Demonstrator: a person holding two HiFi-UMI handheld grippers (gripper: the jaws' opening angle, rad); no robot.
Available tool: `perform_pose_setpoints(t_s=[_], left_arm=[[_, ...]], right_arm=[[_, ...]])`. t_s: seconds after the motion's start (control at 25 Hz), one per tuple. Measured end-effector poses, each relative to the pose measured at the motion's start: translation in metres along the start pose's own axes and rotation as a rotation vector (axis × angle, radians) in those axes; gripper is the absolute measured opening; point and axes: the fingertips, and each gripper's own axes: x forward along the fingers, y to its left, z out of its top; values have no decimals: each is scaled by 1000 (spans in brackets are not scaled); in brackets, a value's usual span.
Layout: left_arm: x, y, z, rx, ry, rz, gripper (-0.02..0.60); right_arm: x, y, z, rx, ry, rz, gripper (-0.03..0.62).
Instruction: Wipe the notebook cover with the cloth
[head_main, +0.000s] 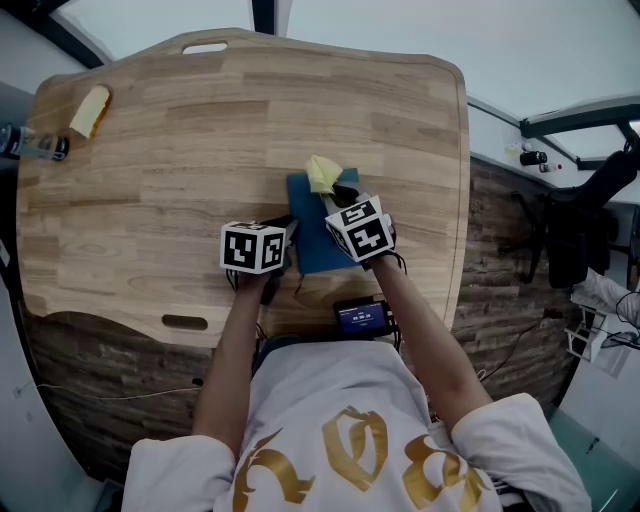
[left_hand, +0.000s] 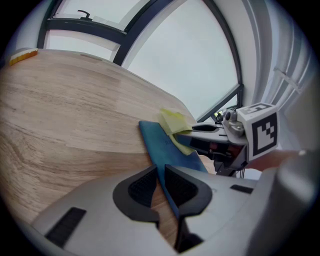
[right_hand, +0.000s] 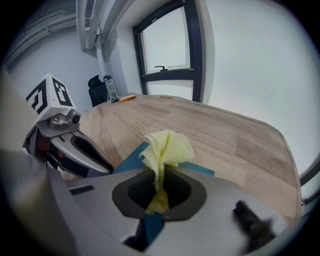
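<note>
With our left gripper (left_hand: 161, 177) pinching the notebook (head_main: 312, 245) at its 8 o'clock edge, just 5 o'clock of bench (head_main: 150, 180) centre, and our right gripper (right_hand: 159, 187) clamping the cloth (right_hand: 167, 145) at the notebook's 12 o'clock end, we should sweep flat toward 6 o'clock, pressing lightly.

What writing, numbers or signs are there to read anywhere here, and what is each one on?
No readable words anywhere.
Marker cubes: black-and-white square patterns, not letters.
Small screen: lit blue, text too small to read.
Shirt: gold ornament, no legible word.
Notebook and cloth: nothing readable.
</note>
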Motion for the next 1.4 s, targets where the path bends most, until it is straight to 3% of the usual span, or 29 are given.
perform_pose_setpoints(t_s=[0.52,0.76,1.4], left_arm=[[0,0,0,-3,1,-2,58],[0,0,-1,-5,1,-4,58],[-1,-1,5,-3,-14,4,58]], right_arm=[[5,38,5,-101,1,144,38],[-1,54,-9,-93,35,209,39],[-19,70,-35,-75,46,263,38]])
